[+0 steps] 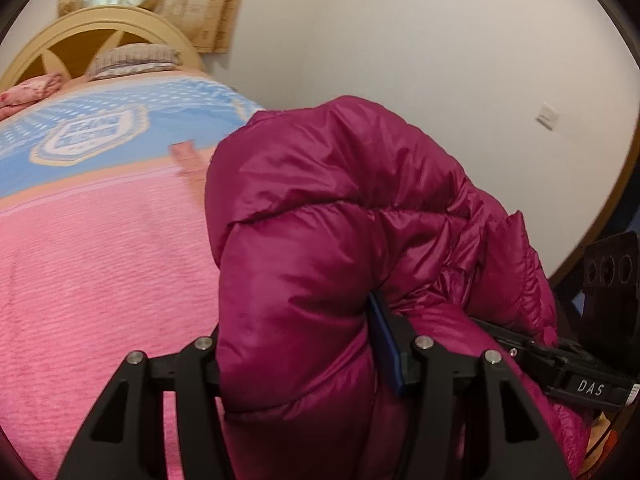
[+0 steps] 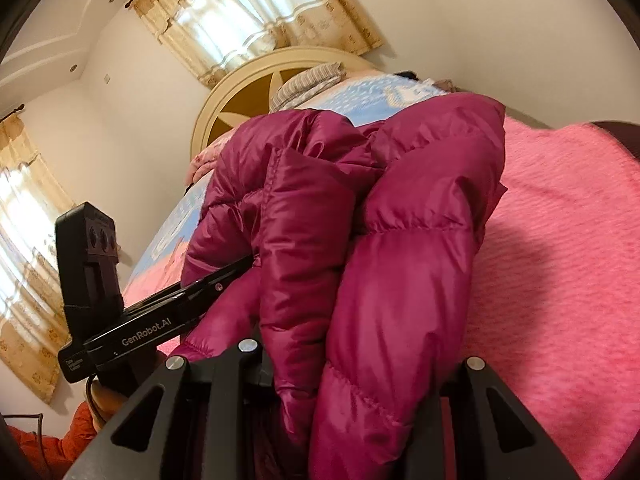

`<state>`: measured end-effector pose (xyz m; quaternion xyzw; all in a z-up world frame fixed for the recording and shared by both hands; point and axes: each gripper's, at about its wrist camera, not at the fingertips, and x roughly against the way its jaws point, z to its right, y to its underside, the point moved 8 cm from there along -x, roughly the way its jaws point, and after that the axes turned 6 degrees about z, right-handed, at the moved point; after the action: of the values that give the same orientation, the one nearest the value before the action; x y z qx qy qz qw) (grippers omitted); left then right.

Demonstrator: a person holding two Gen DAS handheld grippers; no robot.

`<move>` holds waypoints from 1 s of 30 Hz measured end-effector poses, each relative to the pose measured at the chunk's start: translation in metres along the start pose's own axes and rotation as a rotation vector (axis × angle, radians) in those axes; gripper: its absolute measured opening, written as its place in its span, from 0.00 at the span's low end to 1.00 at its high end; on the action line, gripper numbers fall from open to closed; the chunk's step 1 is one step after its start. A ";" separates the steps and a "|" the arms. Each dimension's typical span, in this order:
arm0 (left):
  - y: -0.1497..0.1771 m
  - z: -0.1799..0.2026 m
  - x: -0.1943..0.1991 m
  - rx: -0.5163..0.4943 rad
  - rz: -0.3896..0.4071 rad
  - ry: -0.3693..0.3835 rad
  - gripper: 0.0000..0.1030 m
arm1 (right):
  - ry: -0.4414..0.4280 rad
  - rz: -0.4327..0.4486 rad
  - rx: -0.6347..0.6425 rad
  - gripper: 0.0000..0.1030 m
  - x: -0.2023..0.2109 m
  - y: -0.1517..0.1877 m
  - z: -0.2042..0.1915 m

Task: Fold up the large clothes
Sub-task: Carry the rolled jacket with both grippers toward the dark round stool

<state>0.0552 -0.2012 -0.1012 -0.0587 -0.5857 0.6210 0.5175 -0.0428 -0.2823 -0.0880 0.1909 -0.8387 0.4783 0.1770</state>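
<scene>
A magenta puffer jacket [image 1: 340,216] is bunched up and held above the bed; it also fills the middle of the right wrist view [image 2: 384,240]. My left gripper [image 1: 304,364] is shut on a thick fold of the jacket; a blue pad [image 1: 386,348] shows at its right finger. My right gripper [image 2: 352,384] is shut on another fold of the jacket. Each gripper shows in the other's view, the right one at the lower right [image 1: 568,368] and the left one at the left [image 2: 132,320], both with fingers buried in the jacket.
The bed has a pink blanket [image 1: 100,260] and a blue patterned cover [image 1: 120,128]. A cream headboard [image 1: 100,28] and pillows [image 1: 132,60] are at the far end. White wall [image 1: 400,40] lies to the right, curtains [image 2: 248,12] behind. Something orange [image 2: 60,440] lies at the lower left of the right wrist view.
</scene>
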 end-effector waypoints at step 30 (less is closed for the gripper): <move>-0.032 0.145 -0.186 -0.315 -0.144 -0.110 0.54 | 0.244 0.073 -0.186 0.29 0.029 -0.064 0.229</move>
<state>0.0603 -0.4373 -0.1301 -0.0626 -0.7059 0.4852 0.5122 -0.0622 -0.5159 -0.1369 0.0836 -0.8579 0.4245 0.2772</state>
